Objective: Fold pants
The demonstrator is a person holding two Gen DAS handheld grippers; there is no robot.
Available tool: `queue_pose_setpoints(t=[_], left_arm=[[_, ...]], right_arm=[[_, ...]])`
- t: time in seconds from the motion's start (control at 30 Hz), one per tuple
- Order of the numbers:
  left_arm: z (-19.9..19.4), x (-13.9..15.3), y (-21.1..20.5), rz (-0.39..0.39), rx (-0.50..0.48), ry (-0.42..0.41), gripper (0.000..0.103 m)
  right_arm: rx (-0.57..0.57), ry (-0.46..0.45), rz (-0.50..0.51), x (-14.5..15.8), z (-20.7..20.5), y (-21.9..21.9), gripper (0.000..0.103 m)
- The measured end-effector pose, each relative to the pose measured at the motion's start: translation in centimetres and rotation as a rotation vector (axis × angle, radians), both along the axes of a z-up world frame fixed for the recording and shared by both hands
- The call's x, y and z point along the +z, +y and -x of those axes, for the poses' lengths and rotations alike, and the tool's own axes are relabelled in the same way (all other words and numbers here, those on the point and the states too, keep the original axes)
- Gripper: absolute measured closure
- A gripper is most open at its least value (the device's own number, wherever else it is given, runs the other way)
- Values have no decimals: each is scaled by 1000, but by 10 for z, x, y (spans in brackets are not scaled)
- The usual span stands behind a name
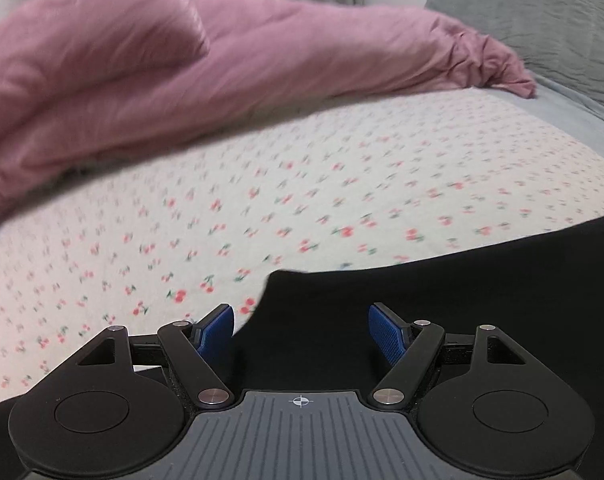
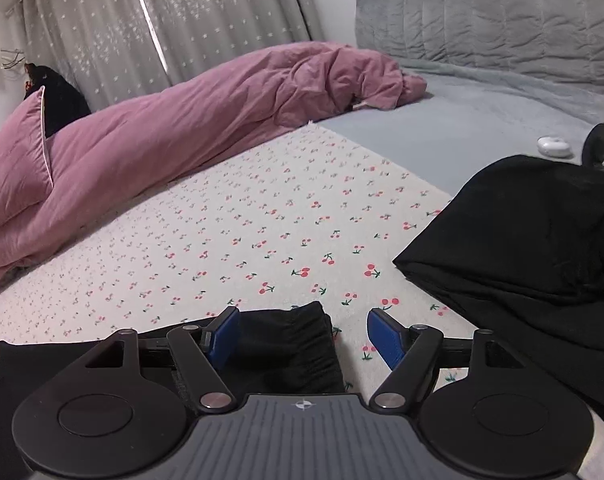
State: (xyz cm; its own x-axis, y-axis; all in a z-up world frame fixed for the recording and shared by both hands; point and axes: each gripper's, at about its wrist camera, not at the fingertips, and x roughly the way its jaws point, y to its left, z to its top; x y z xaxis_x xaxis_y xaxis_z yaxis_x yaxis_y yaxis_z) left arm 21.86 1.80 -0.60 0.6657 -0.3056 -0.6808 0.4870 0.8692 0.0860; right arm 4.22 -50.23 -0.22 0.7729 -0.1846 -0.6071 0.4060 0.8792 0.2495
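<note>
Here, two grippers are in play, each with two blue pads spread wide and nothing between them. In the left wrist view the left gripper (image 1: pixel 301 330) hovers low over the black pants (image 1: pixel 442 280), whose cloth fills the space from about five o'clock round to three o'clock; one corner of the fabric pokes up just beyond the left pad, near twelve o'clock of the gripper. In the right wrist view the right gripper (image 2: pixel 302 336) sits above a gathered black edge of the pants (image 2: pixel 285 344), which lies close against the left pad (image 2: pixel 221 338), while a second, larger folded mass of black cloth (image 2: pixel 522 236) rests at two o'clock, apart from the jaws. Both lie on one cherry-print sheet (image 2: pixel 241 232). Farther off, at ten o'clock, lie one pink duvet (image 2: pixel 205 120) and one pink pillow (image 2: pixel 13 160). At one o'clock stands a grey quilted headboard (image 2: pixel 482 20), and at eleven o'clock grey starred curtains (image 2: pixel 181 20).
</note>
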Motion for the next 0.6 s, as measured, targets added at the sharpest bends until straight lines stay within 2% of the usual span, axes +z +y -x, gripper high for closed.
queue_pose_setpoints(t=[0.13,0.2,0.27,0.3,0.33,0.43,0.53,0.6], left_arm=[[-33,-16,13,40,15,104,31],[-47,-21,17,89,27,171,41],[-54,-21,22,161,29,206,60],[-55,-21,24,198,21,221,68],[-55,-21,26,234,17,230,85],[-47,-20,27,278,50,162,93],[-36,-18,38,382,83,73,94],[-34,-20,46,439,103,35,94]], right_arm=[[16,72,-27,-20,-17,-6,31],[38,93,-39,-31,-23,-5,30],[57,86,-19,-33,-25,-2,33],[75,84,-18,-32,-27,0,47],[85,80,-24,-32,-29,2,62],[74,56,15,-30,-28,10,72],[53,11,82,-18,-21,16,75],[38,18,83,-20,-25,12,75]])
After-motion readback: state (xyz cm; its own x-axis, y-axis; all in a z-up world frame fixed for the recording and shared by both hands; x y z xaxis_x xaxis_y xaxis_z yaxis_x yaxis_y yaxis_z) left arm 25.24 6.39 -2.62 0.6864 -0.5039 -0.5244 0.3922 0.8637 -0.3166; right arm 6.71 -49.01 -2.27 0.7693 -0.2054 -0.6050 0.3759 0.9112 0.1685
